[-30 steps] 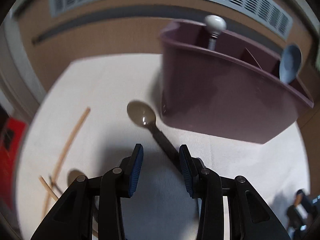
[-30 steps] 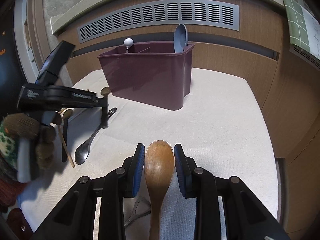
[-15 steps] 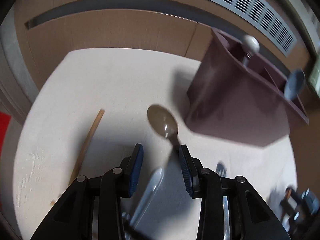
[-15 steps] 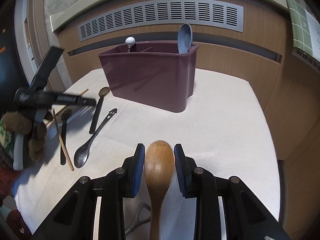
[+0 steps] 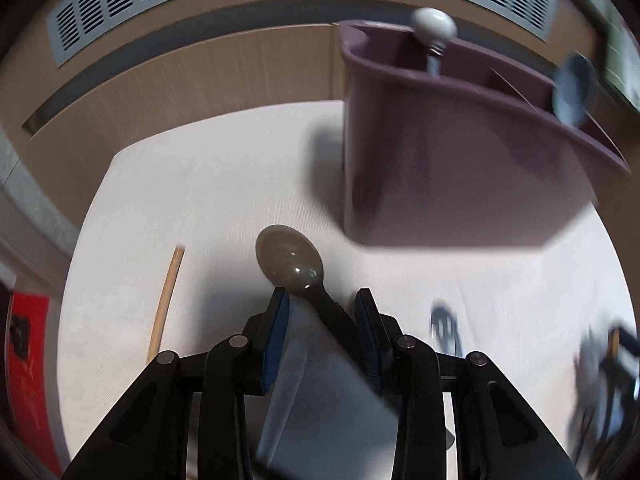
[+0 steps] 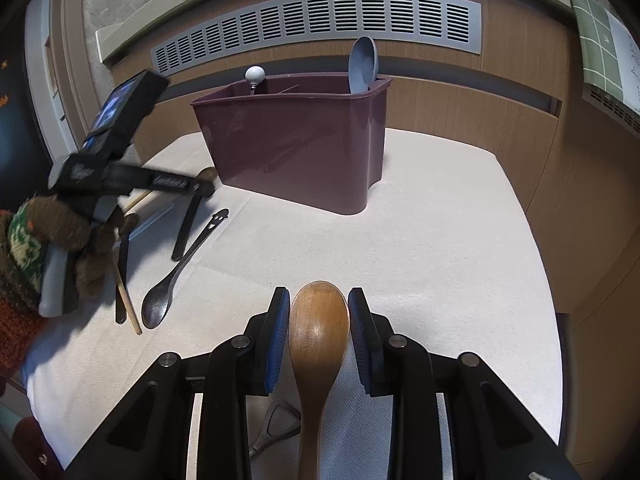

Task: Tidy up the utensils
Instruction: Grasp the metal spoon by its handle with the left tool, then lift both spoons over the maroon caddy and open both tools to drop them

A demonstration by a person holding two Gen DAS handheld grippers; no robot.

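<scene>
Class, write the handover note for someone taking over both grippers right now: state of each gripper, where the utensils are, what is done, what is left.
Left gripper: jaws have just been closing around the grey spoon, which lies on the cloth; pads not yet pressing on its handle, so open.
Right gripper: shut on the wooden spoon, bowl forward, held above the cloth.
Done: a blue spoon and a white-knobbed utensil stand in the maroon caddy.
Left: finish the grey spoon grasp, put both spoons in the caddy, then the dark metal spoon, the chopsticks and the other dark pieces beside them.
</scene>
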